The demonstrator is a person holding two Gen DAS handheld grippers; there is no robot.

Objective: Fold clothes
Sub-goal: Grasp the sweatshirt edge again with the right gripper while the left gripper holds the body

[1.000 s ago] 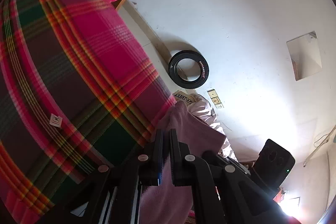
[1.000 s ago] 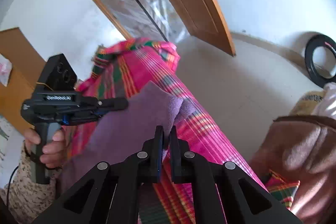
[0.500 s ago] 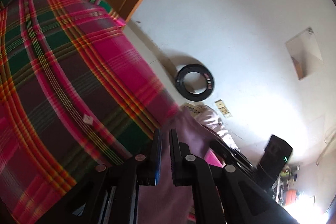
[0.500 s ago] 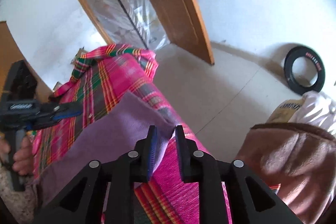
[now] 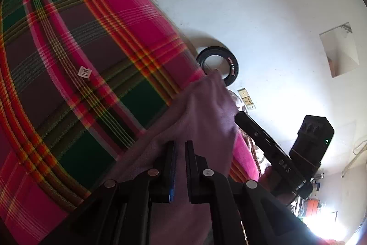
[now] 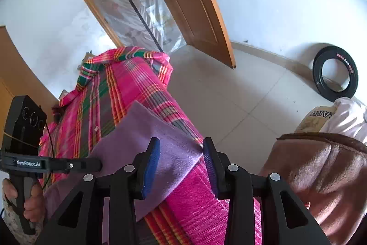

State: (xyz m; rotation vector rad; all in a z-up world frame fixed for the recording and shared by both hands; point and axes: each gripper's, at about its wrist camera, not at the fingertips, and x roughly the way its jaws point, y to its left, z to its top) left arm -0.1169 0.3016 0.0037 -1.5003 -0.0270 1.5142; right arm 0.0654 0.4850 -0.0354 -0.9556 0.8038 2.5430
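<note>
1. Right gripper (image 6: pixel 180 154), jaws spread wide and gripping nothing, hovers over the near corner of a purple garment (image 6: pixel 146 141).
2. Left gripper (image 5: pixel 180 148), fingers nearly closed, clamps a bunched edge of the purple garment (image 5: pixel 201 111).
3. That cloth lies flat on a pink-and-green plaid bedspread (image 6: pixel 128 88), with a brown fleece item (image 6: pixel 321 173) just beside.
4. Farther off, a black tyre (image 6: pixel 335 72) leans against the white wall, near an open wooden door (image 6: pixel 192 4).
</note>
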